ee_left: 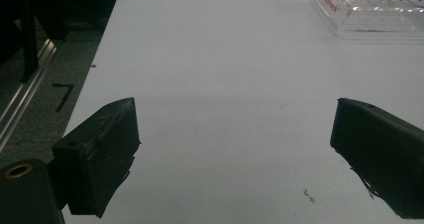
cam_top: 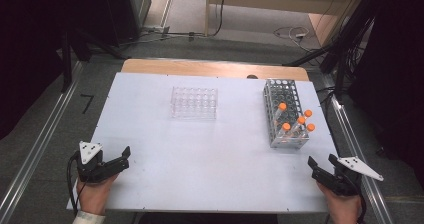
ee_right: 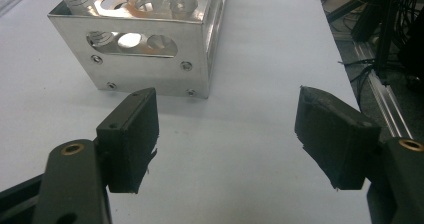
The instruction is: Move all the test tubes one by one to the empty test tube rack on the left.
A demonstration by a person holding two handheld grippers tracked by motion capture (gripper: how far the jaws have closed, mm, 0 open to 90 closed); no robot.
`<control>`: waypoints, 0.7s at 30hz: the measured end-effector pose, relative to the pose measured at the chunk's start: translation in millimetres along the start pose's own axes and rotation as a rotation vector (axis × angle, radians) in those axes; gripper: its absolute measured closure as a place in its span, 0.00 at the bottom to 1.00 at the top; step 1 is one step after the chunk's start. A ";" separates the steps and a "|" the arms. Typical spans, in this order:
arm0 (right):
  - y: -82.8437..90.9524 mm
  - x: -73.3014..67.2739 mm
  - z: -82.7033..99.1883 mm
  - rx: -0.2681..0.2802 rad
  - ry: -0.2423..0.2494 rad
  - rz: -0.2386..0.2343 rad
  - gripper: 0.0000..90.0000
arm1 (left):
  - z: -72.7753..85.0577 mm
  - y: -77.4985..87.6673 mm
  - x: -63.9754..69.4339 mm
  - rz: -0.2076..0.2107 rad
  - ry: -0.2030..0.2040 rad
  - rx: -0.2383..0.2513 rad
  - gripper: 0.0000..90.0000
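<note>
High view: left tongs [cam_top: 125, 156] and right tongs [cam_top: 322, 165] resting at near corners of white surface [cam_top: 200, 154], both well short of metal rack [cam_top: 285, 115] holding orange-capped tubes [cam_top: 300, 121]; clear rack [cam_top: 194, 102] sitting left of metal rack.
Left gripper view: left tongs [ee_left: 235, 159] spreading wide, gripping nothing, clear rack [ee_left: 370, 6] far ahead.
Right gripper view: right tongs [ee_right: 227, 139] spreading wide, empty, just short of metal rack [ee_right: 145, 49].

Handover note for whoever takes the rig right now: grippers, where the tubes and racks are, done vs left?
Left gripper: open, empty, resting at the near left of the white table.
Right gripper: open, empty, at the near right, just short of the metal rack.
Orange-capped tubes: five, all standing in the near end of the metal rack.
Clear plastic rack: mid-table toward the far side, looks empty.
Done: nothing visibly moved yet.
Left: probably picking tubes from the metal rack; the right gripper is nearest.
</note>
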State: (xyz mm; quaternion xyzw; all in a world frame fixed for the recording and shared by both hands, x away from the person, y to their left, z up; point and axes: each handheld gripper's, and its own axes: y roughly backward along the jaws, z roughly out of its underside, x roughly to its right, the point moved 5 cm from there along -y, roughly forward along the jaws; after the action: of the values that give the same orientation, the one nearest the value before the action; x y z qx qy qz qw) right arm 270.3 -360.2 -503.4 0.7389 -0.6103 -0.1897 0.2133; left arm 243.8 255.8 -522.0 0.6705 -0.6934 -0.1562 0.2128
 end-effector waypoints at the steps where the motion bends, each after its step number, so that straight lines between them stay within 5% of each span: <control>1: -0.1 -0.2 -0.5 0.002 0.002 0.000 0.27 | 0.0 -0.1 0.0 0.000 0.000 0.000 0.07; 21: -11.6 -9.3 -24.2 0.046 0.026 -0.012 0.35 | 1.0 -2.0 2.4 0.001 -0.008 -0.008 0.07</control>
State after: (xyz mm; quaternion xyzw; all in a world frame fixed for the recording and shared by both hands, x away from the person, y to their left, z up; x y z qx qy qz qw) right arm 291.2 -347.1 -489.2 0.7496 -0.6073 -0.1675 0.2030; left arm 245.0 253.2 -523.7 0.6687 -0.6939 -0.1616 0.2127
